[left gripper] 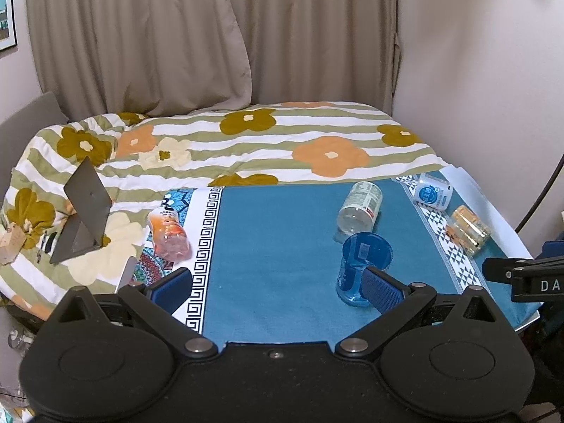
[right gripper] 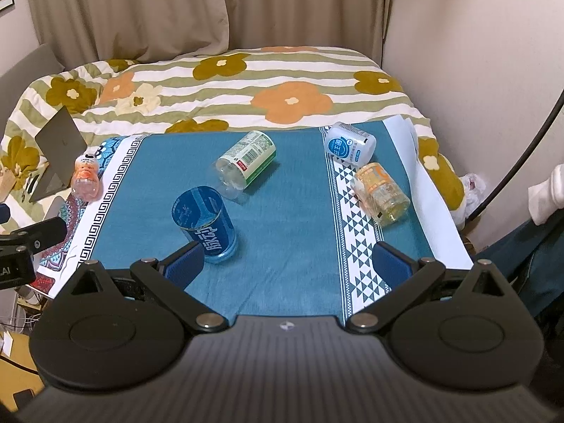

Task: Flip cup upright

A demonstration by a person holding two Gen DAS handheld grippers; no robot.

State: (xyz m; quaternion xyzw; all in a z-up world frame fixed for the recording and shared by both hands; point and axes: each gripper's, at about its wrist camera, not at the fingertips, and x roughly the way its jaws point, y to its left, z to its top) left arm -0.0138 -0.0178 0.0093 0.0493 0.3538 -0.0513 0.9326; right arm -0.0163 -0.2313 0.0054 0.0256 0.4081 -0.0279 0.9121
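The translucent blue plastic cup stands on the teal-covered counter, apparently inverted, long axis near vertical. Left gripper and right gripper are both spread wide, holding nothing; each has one pad beside the cup

You saw a shiny see-through blue cup on a soft, dull blue cloth, clear plastic bottles with paper-like labels, and black matt grippers with bumpy blue pads.
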